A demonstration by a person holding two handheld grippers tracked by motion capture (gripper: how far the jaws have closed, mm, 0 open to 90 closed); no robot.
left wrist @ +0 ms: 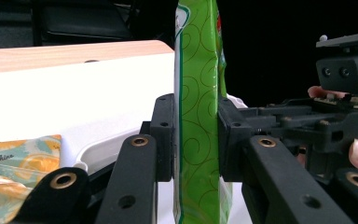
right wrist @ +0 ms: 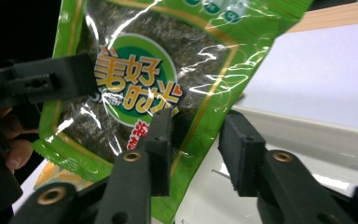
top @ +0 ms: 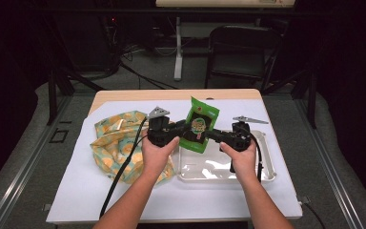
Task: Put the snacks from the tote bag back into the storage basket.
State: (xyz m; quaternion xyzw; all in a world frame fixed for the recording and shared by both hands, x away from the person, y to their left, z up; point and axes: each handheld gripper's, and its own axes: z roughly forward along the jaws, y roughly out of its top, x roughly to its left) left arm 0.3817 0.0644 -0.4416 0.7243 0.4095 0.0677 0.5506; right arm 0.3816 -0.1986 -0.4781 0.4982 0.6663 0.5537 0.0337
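Observation:
A green snack packet is held upright above the left end of a clear plastic tray. My left gripper comes at it from the left and is shut on it. In the left gripper view the packet is edge-on and both pads press its sides, with my left gripper around it. My right gripper is at the packet's right side, jaws apart. In the right gripper view the packet's printed face lies behind the left jaw of my right gripper, and its edge crosses the gap untouched.
A yellow-and-teal patterned bag lies crumpled at the left on the white sheet covering the wooden table. The tray's wall runs just beyond the right jaws. A dark folding chair stands behind the table.

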